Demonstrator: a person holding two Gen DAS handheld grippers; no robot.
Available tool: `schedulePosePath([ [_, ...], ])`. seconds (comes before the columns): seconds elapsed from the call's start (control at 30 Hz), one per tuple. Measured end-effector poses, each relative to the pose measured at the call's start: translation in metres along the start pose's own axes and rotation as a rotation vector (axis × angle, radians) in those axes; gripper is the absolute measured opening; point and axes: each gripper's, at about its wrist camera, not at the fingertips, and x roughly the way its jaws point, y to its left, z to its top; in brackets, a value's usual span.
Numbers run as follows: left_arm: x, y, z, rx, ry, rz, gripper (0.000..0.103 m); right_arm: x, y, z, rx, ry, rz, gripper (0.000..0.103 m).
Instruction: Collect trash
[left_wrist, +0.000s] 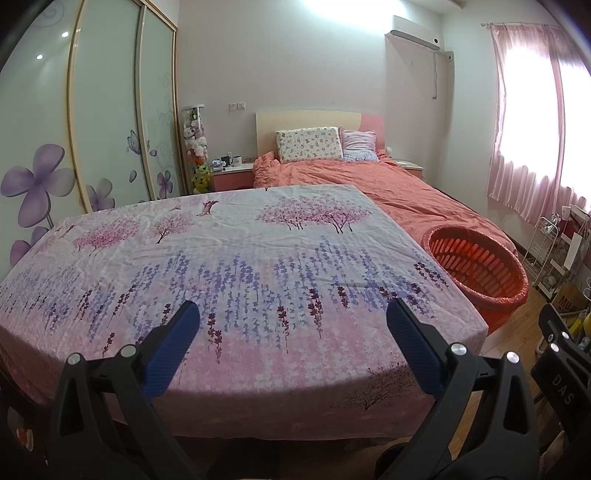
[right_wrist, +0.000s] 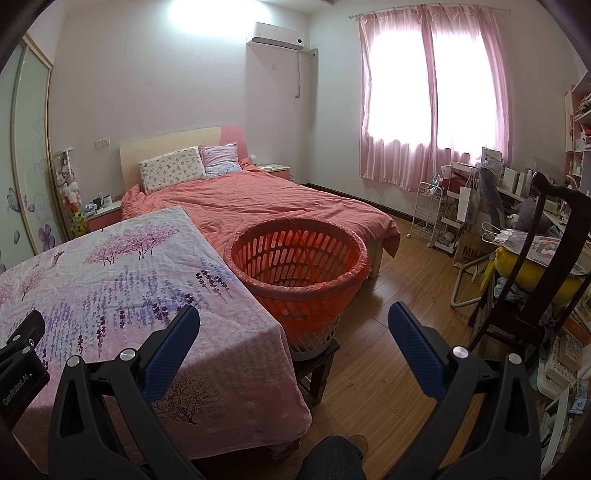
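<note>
A round orange slatted basket (right_wrist: 297, 266) lined with a thin red bag stands on a small dark stool (right_wrist: 317, 363) at the right side of a table draped in a floral cloth (right_wrist: 122, 273). The basket (left_wrist: 476, 266) appears at the right in the left wrist view too. I see no loose trash on the cloth (left_wrist: 236, 266). My left gripper (left_wrist: 293, 325) hovers open over the table's near edge, nothing between its blue pads. My right gripper (right_wrist: 293, 325) is open and holds nothing, low in front of the basket, spanning the table corner and the floor.
A bed with a coral cover (right_wrist: 258, 199) lies behind the table and basket. A dark wooden chair (right_wrist: 546, 266) and cluttered racks (right_wrist: 428, 214) fill the right side. Wardrobe doors (left_wrist: 103, 110) line the left wall. A person's knee (right_wrist: 332, 458) shows at the bottom.
</note>
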Motion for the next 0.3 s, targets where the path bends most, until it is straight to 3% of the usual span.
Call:
schedulePosePath([
  [0.3,0.0008,-0.0001,0.0009,-0.001,0.005,-0.003,0.099,-0.0003,-0.0001,-0.0001,0.000,0.000,0.000,0.101],
])
